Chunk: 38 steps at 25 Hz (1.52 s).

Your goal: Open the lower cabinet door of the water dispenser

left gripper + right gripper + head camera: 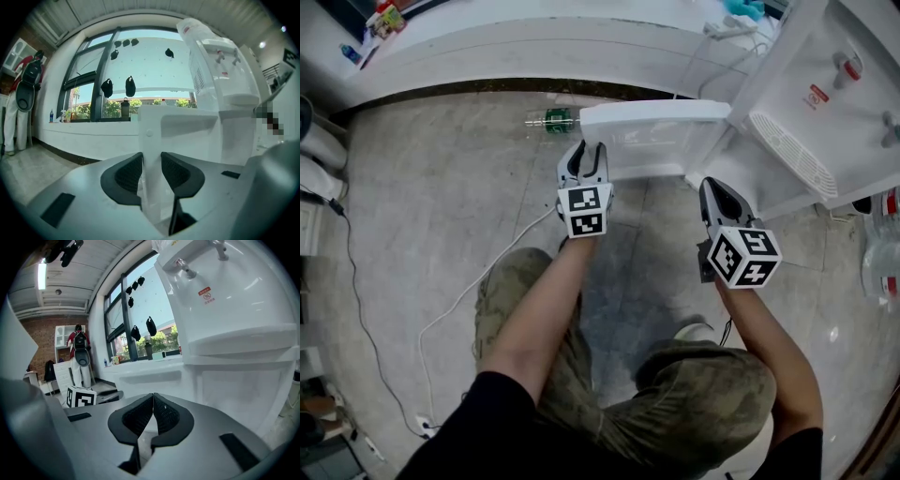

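Looks like the left gripper (151, 165) is clamped on the lower cabinet door (661, 120), already swung wide at upper centre, while the right gripper (715, 190) is closed and empty, so I'd guess the next move is just letting go.

The floor (441, 206) is grey, shiny stone. The white water dispenser (825, 103) stands on it. Left of the dispenser, a small bottle (549, 119) lies on its side by the wall. Further left, a white cord (459, 302) curls over the floor, and a black cord (358, 309) runs beyond that. On the dispenser's other side stand big clear jugs (883, 262).
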### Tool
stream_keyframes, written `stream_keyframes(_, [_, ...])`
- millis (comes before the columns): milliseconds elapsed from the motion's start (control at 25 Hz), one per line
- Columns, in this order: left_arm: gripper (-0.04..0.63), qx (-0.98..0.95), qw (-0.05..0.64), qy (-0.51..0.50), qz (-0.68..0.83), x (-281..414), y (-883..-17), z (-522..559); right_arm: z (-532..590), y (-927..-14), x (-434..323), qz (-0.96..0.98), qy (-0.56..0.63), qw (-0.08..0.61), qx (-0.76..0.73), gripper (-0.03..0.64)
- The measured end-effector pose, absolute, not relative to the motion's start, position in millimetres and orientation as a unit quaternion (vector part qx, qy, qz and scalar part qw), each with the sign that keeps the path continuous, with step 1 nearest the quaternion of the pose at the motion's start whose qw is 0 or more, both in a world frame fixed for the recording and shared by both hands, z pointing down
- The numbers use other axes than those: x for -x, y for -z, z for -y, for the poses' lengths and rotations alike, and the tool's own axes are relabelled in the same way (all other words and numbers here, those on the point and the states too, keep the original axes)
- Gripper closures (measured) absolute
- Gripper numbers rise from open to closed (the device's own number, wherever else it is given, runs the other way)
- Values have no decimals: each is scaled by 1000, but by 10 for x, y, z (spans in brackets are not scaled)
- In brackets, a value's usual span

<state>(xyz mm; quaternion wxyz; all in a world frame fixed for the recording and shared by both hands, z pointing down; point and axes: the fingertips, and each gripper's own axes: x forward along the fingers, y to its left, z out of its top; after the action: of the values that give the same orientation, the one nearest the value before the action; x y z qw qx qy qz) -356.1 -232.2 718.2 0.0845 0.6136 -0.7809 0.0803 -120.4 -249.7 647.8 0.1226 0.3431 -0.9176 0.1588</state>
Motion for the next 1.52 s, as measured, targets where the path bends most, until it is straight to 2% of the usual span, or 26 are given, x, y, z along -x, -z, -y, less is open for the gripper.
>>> stream_keyframes(320, [419,-608,96,-74,785,3417,-7203,2156,2526,-6324,974,910,-185,98,-358,617])
stream_keyframes(560, [411,-666,62,-68,740,2847,-6916,2174,2584,-6278,573,901,-146,105,-394,617])
stream_keyframes(720, [413,-704,69,-46,705,2387,-6795,2215,2629,-6309,278,894,-115,117,-417,617])
stream_keyframes(960, [451,-752,66,-42,655,1666,-6685,2395,2753,-6247,53,891,-101,105,-429,617])
stream_keyframes(1120, [556,-781,77,-40,618,1245,-6701,2468,2769,-6320,-122,891,-87,112,-431,617])
stream_keyframes(1320, [586,-817,69,-72,568,902,-6777,2465,2660,-6554,-146,902,-72,138,-403,617])
stream_keyframes(1520, [591,-814,136,-115,553,868,-6525,2280,2447,-6449,-149,900,-105,162,-392,617])
